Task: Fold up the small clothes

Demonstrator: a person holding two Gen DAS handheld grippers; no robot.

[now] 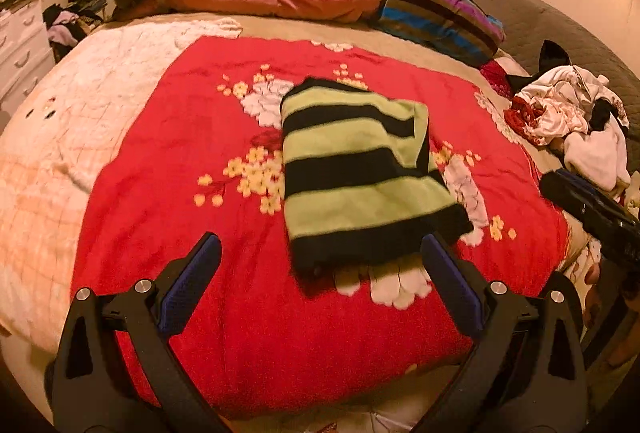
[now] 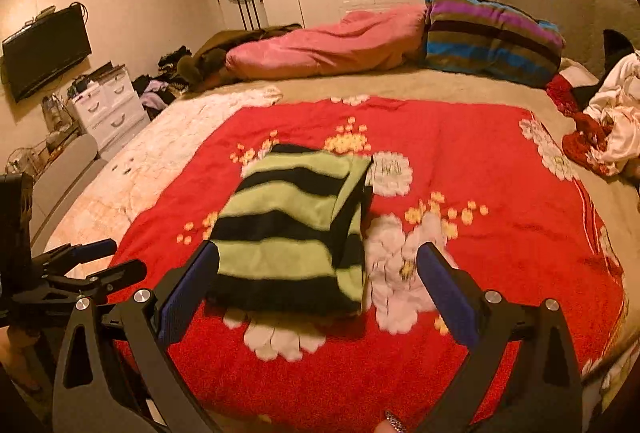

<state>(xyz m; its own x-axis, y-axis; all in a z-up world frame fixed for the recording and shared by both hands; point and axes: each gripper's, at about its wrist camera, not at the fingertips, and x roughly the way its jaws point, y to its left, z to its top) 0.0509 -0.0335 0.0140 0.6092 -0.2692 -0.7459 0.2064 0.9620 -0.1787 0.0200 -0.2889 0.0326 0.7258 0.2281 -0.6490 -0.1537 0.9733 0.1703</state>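
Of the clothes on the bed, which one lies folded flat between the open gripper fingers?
The green-and-black striped knitted garment, folded into a neat rectangle on the red flowered blanket. The white and red clothes lie crumpled in a heap at the bed's right edge.

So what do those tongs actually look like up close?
Both left tongs and right tongs look alike: matte black plastic arms with triangular cut-outs, silver round bolts at the joints, and flat fingers faced with textured dark blue pads. No cables or markings show.
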